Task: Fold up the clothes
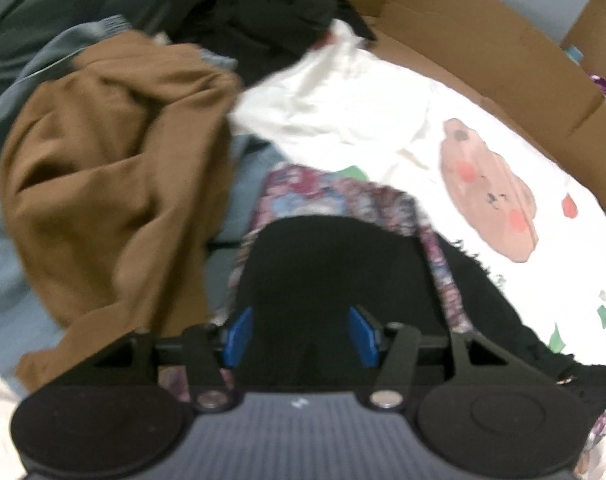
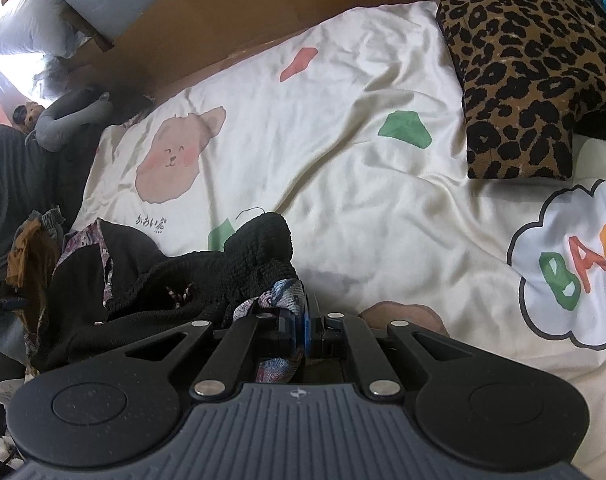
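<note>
Two grippers: left gripper (image 1: 301,334) jaws apart over black knit garment (image 1: 335,264); right gripper (image 2: 306,330) clamped on its patterned fabric edge (image 2: 279,300), cream printed bedsheet (image 2: 343,152) below

Left wrist view is motion-blurred: cloth textures are smeared and the bear print (image 1: 489,188) has no readable detail. Black garment (image 1: 335,276) runs under my left gripper (image 1: 301,336), so its near edge is hidden. Brown cloth (image 1: 115,184) is cut off at the lower left. In the right view, the pads of my right gripper (image 2: 303,330) are buried in patterned fabric (image 2: 281,300). "BAR" lettering (image 2: 575,264) is clipped by the right edge. Leopard cushion (image 2: 519,72) is cut off at the top right.
</note>
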Motion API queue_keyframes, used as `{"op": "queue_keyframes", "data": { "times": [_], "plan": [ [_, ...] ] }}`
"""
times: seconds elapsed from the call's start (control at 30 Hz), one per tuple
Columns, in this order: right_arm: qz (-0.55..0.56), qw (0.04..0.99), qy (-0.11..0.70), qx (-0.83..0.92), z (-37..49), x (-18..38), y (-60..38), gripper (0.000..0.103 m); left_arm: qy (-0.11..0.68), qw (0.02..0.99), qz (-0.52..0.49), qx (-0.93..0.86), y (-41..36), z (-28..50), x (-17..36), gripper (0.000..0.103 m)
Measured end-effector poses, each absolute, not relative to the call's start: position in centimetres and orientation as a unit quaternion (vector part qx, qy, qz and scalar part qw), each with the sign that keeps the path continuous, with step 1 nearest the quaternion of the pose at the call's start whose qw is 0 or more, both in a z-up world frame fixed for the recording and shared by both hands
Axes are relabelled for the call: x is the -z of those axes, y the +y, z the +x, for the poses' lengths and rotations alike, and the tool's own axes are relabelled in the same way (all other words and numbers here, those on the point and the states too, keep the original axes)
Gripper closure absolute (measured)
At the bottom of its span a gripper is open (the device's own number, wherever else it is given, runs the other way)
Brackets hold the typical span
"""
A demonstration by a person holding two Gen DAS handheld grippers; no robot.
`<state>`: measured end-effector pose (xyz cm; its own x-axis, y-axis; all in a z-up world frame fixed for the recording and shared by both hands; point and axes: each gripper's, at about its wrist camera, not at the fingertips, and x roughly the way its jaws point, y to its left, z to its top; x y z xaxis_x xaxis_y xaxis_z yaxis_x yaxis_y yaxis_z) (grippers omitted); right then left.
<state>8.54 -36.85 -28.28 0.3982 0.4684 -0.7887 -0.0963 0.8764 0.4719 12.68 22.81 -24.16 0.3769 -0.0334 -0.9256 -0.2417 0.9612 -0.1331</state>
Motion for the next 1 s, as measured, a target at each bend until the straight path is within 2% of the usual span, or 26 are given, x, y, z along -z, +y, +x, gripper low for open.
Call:
{"op": "queue_keyframes", "data": {
  "times": [0.27, 0.5, 0.6, 0.77, 1.0],
  "plan": [
    [0.173, 0.816, 0.527, -0.164, 8.4, 28.7, -37.3, 0.101, 0.552, 0.833, -0.011, 0.026, 17.9, 17.1, 23.8, 0.047],
    [0.173, 0.815, 0.530, -0.158, 8.4, 28.9, -37.6, 0.101, 0.580, 0.810, 0.021, 0.087, 14.5, 21.1, 22.6, 0.047],
    [0.177, 0.814, 0.531, -0.153, 8.6, 29.1, -37.6, 0.101, 0.565, 0.811, 0.074, 0.134, 12.1, 22.2, 21.4, 0.047],
    [0.174, 0.813, 0.536, -0.147, 8.6, 29.5, -37.5, 0.101, 0.545, 0.803, 0.101, 0.218, 9.4, 22.8, 21.6, 0.047],
    [0.161, 0.812, 0.541, -0.145, 8.3, 29.7, -37.4, 0.101, 0.471, 0.799, 0.191, 0.322, 5.6, 20.3, 22.8, 0.046]
  ]
}}
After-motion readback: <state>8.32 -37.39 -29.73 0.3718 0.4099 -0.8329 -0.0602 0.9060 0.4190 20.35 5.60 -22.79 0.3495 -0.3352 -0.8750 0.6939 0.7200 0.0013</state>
